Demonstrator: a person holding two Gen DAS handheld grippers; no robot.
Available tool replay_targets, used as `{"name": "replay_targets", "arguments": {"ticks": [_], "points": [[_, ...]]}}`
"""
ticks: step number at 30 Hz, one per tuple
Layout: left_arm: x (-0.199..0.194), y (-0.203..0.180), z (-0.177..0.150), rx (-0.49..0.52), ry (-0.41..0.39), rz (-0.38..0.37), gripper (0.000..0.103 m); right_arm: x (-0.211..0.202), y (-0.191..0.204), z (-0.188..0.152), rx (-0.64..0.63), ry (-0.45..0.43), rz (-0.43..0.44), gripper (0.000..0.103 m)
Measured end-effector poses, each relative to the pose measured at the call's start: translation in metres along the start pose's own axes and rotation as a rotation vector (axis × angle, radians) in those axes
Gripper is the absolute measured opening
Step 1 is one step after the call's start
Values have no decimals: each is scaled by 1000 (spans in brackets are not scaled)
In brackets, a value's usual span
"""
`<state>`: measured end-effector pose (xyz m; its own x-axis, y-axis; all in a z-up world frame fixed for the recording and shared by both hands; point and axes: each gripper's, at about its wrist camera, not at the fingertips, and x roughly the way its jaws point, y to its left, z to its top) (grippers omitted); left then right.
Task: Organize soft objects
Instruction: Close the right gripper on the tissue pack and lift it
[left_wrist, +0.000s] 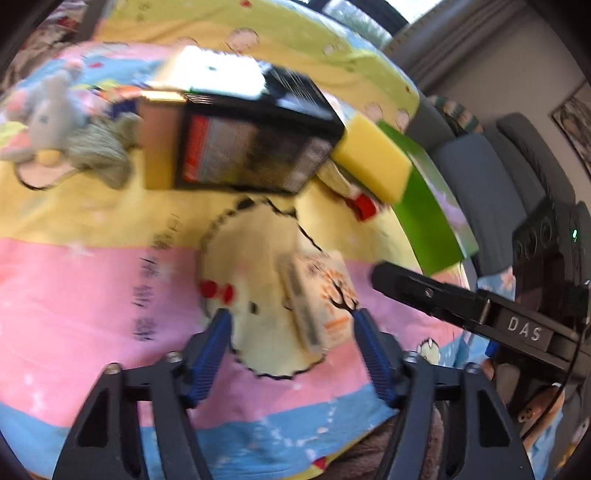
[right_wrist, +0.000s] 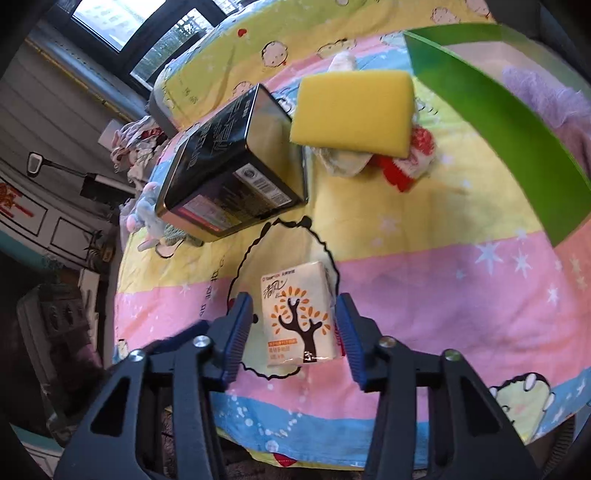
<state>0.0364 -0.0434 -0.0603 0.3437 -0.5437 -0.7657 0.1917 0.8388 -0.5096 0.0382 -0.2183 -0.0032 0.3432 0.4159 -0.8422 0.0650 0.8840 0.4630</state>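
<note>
Tissues in a soft rectangular pack (right_wrist: 300, 322), printed with a tree, lie on our striped bedsheet (right_wrist: 443, 295) between the spread ribbed blue pads of our right tool (right_wrist: 295, 332). Our left tool (left_wrist: 293, 345) is spread too. Beyond sit a porous yellow sponge (right_wrist: 352, 110) and a glossy black tin (right_wrist: 236, 162).

The left gripper (left_wrist: 291, 332) hangs over the striped cartoon bedsheet (left_wrist: 92, 288), jaws spread wide, a tissue pack (left_wrist: 319, 299) (tree print, blurred) lying between them without clear contact. Farther across the bed sits a black tin box (left_wrist: 255, 144), with a yellow sponge (left_wrist: 373, 158) touching its right end. A grey plush toy (left_wrist: 48, 110) lies toward the bed's left edge. The right gripper (left_wrist: 384, 275) reaches in from the right edge.
</note>
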Motion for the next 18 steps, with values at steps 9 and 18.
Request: {"name": "replay_targets", "arguments": {"ticks": [9,18], "points": [[37,-25,-7,64,83,-14,35,28,-14,0,17,96,-10,47],[29,-45,8,147,40,25,32,26,-17,4,3,49,20,48]]}}
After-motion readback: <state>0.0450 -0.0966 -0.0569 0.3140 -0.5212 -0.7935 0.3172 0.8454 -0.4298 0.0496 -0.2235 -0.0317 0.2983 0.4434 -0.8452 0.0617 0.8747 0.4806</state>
